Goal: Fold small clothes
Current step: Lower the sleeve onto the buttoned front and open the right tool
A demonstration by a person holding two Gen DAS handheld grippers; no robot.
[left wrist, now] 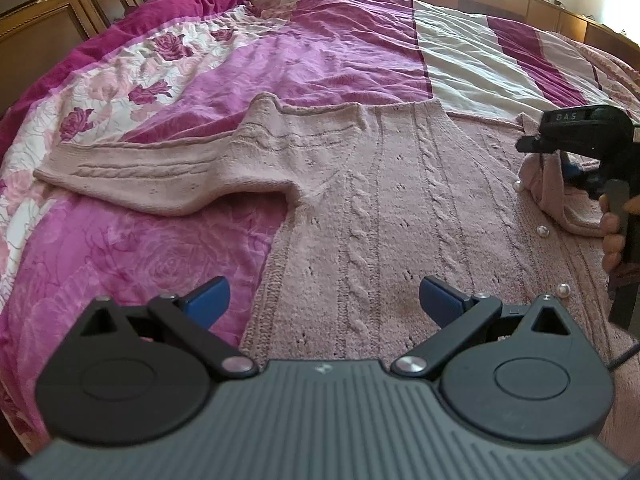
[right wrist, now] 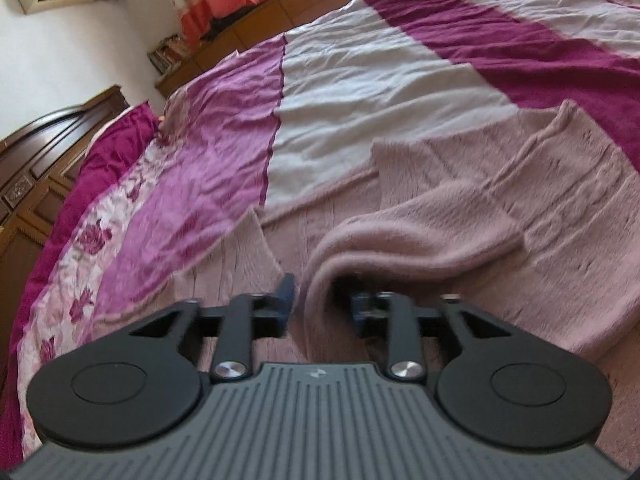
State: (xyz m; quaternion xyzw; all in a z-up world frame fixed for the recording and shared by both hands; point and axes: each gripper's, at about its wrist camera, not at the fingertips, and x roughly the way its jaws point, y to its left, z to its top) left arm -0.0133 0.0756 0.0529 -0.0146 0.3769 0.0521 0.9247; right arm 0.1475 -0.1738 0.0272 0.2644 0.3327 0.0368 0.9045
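Nearest the left camera, the left gripper (left wrist: 324,296) is hovering with its fingers (left wrist: 210,298) wide apart and empty over the pink cardigan (left wrist: 384,208), which is lying spread on the bed (left wrist: 344,52). Its left sleeve (left wrist: 160,168) is still stretching out flat, unfolded. Further right, the right gripper (right wrist: 320,300) is standing with fingers apart around the right sleeve (right wrist: 420,232), already laid across the body, pads not pressing. Most folding is, I judge, remaining.

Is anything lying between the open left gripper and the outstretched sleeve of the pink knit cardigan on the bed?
Nothing visible. The left gripper hovers open over the pink cable-knit cardigan; only cardigan body and magenta floral bedspread lie between it and the outstretched sleeve.
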